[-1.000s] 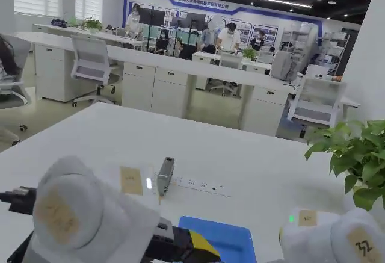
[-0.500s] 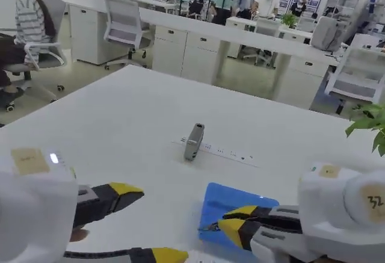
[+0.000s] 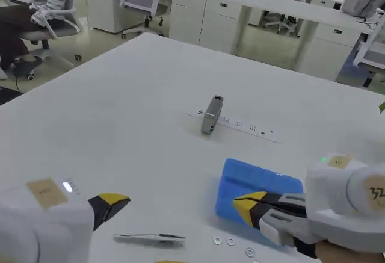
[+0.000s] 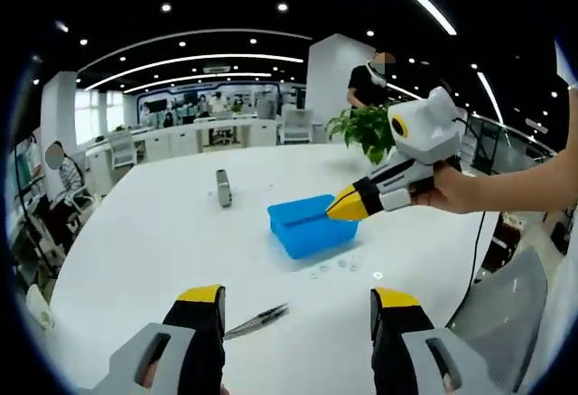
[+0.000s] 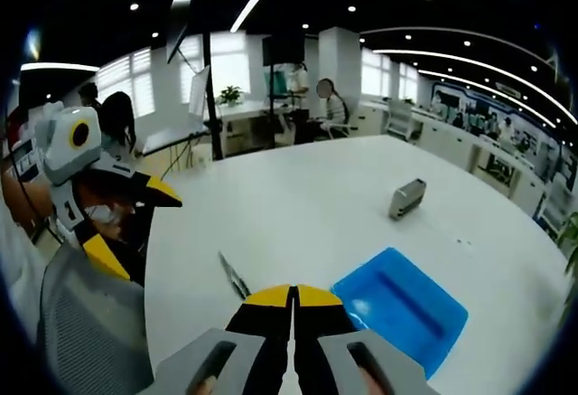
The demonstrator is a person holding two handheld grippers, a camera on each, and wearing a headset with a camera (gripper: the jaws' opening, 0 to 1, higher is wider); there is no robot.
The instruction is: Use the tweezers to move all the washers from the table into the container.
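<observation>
Head view: the tweezers (image 3: 150, 237) lie flat on the white counter (image 3: 120, 112), untouched. Three washers (image 3: 230, 242) lie loose at 3 o'clock from them, apart from one another. The blue container (image 3: 258, 185) stands just beyond the washers at 12 o'clock, and no washers can be made out in it. The right tongs (image 3: 245, 204) hover over the container's near edge, pressed together and holding nothing. A grey device (image 3: 212, 114) stands well off at 11 o'clock from the container. Left gripper view: the left tongs (image 4: 298, 297) are spread wide and empty, with the tweezers just ahead near the 9 o'clock jaw and the washers beyond toward 1 o'clock. Right gripper view: the tweezers lie at 10 o'clock from the closed tips and the container at 3 o'clock. Assessment: the step in hand is picking up the tweezers. Recommend lowering the spread left tongs squarely across the tweezers' mid-length and closing gently so that the tips can still be squeezed. Keep the right tongs clear of the washers to avoid scattering them.
</observation>
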